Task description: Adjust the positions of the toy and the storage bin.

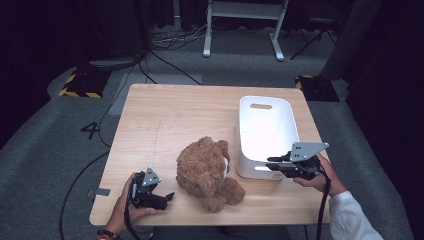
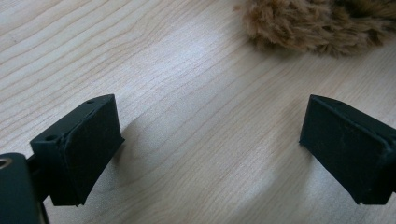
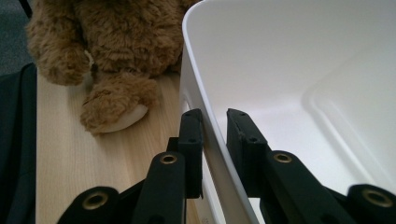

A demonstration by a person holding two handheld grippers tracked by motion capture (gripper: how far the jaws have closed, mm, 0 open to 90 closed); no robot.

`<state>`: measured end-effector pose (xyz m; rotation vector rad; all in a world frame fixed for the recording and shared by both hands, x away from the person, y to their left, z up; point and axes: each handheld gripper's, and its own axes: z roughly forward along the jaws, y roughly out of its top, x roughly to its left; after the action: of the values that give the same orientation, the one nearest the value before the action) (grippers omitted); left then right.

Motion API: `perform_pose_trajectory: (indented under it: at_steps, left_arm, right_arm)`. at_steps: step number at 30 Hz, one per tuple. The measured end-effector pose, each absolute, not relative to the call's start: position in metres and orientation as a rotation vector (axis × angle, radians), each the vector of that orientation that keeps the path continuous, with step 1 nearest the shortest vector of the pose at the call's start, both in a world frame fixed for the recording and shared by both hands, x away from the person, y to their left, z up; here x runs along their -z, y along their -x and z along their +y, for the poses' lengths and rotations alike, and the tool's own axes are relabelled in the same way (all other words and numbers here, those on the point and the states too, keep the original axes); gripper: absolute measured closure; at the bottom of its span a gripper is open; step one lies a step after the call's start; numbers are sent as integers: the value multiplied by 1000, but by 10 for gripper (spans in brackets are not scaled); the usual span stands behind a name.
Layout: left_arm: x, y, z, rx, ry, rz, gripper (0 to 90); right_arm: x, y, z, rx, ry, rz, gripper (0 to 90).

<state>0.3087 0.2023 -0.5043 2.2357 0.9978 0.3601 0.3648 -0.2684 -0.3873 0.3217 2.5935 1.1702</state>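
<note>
Your right gripper (image 1: 274,165) sits at the near right of the wooden table (image 1: 165,115), its jaws closed narrowly on the near wall of the white bin (image 1: 265,131), one jaw outside and one inside the rim. Your left gripper (image 1: 167,196) rests low at the near left, jaws spread wide with bare wood between them and nothing held. Between your two hands lies the brown teddy bear (image 1: 206,172), slumped just left of the bin and touching or nearly touching its side; its fur edges in beyond your left gripper's jaws.
</note>
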Motion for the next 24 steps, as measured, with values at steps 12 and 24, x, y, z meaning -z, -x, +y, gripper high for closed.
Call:
perform_pose_trajectory:
  at_steps: [12,24]
  left_arm:
    - [504,-308,199,-367,-2215,1027,65]
    - [491,-301,196,-365,-2154,1004,161]
  right_arm:
    - [385,-351,-282,-1228,-398,2517,582]
    - [377,-339,-318,-1304,-635,2320,202]
